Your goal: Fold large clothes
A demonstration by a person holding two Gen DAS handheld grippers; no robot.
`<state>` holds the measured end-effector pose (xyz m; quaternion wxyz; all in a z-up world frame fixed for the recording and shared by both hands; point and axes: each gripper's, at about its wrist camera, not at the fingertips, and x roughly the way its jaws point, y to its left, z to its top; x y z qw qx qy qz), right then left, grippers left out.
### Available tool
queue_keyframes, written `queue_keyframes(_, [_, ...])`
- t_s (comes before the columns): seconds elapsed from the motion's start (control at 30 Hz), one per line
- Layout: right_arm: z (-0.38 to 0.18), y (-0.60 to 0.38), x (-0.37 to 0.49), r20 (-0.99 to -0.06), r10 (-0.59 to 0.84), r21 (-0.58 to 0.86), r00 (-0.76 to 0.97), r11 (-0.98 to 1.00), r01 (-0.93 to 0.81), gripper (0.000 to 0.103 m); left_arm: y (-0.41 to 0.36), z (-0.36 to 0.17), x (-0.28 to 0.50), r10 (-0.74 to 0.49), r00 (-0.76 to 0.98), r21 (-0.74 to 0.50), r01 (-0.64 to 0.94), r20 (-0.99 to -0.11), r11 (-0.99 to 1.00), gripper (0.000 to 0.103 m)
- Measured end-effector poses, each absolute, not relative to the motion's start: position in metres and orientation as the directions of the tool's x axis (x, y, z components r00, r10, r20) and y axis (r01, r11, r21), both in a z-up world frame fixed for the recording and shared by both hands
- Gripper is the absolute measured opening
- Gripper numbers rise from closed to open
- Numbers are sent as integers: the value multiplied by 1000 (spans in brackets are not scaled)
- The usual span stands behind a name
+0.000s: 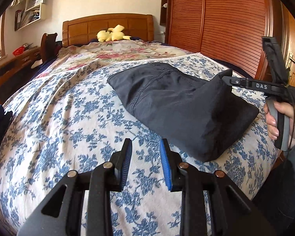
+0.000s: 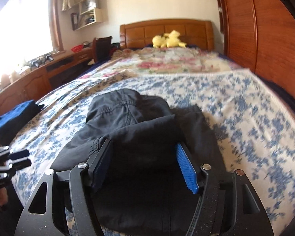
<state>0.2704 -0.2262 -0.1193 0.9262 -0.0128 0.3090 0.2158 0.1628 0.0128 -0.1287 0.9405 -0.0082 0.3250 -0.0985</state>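
Note:
Dark folded trousers point(image 1: 167, 102) point(image 2: 123, 114) lie on the blue-flowered bedspread point(image 1: 68, 118) point(image 2: 246, 108). In the right wrist view my right gripper point(image 2: 143, 143) has its jaws wide apart, with a raised fold of the trousers standing between them. The blue pad point(image 2: 186, 169) shows bare and is not pressed on. From the left wrist view the right gripper point(image 1: 227, 78) sits at a lifted corner of the cloth, with a hand point(image 1: 275, 118) on its grip. My left gripper point(image 1: 145, 143) point(image 2: 19, 159) hovers over the bedspread just left of the trousers, jaws a little apart with nothing between them.
A folded blue garment point(image 2: 13, 116) lies at the bed's left edge. A yellow plush toy point(image 1: 112, 34) rests by the wooden headboard. A slatted wooden wardrobe point(image 1: 226, 29) runs along the right side, and a desk point(image 2: 39, 74) stands under the window on the left.

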Motion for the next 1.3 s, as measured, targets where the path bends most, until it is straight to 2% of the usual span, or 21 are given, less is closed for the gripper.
queue_keyframes(0.27, [-138,-230,287,-622,424,199,658,899,-391,66,21,-135,154,-186,761,-88,168,-622,982,27])
queue_keyframes(0.33, [-138,-229,286,-619,450,210,644,885,-416,52,21,-136,153,-184,759,-86,167,-625,982,27])
queue_keyframes(0.4, [-140,-225,285,-628,451,196,635,881,-431,26,22,-138,153,-185,757,-90,166,-627,982,27])
queue_keyframes(0.5, [-142,-214,280,-642,427,116,637,875,-469,9,22,-138,153,-186,753,-93,164,-631,982,27])
queue_keyframes(0.6, [-135,-211,274,-624,424,82,656,870,-485,4,21,-133,152,-187,757,-92,166,-626,982,27])
queue_keyframes(0.73, [-104,-215,251,-506,459,47,730,860,-508,3,20,-126,148,-200,757,-97,180,-622,979,27])
queue_keyframes(0.83, [-87,-220,236,-459,454,31,764,867,-497,2,19,-120,143,-205,763,-100,182,-613,978,27])
queue_keyframes(0.9, [-76,-223,220,-403,424,-31,811,880,-475,2,20,-118,141,-209,767,-104,183,-606,978,27])
queue_keyframes(1.03, [-53,-250,205,-326,386,-30,863,908,-418,0,16,-112,140,-235,764,-118,206,-601,971,27])
queue_keyframes(1.1, [-43,-279,197,-297,322,-20,899,939,-343,0,13,-108,141,-250,765,-127,218,-593,968,27])
queue_keyframes(1.2, [-47,-314,195,-343,263,-12,902,959,-284,0,8,-106,145,-255,767,-125,226,-589,966,27])
queue_keyframes(1.3, [-65,-324,208,-427,242,-16,871,961,-275,0,4,-105,149,-261,767,-131,228,-587,965,27])
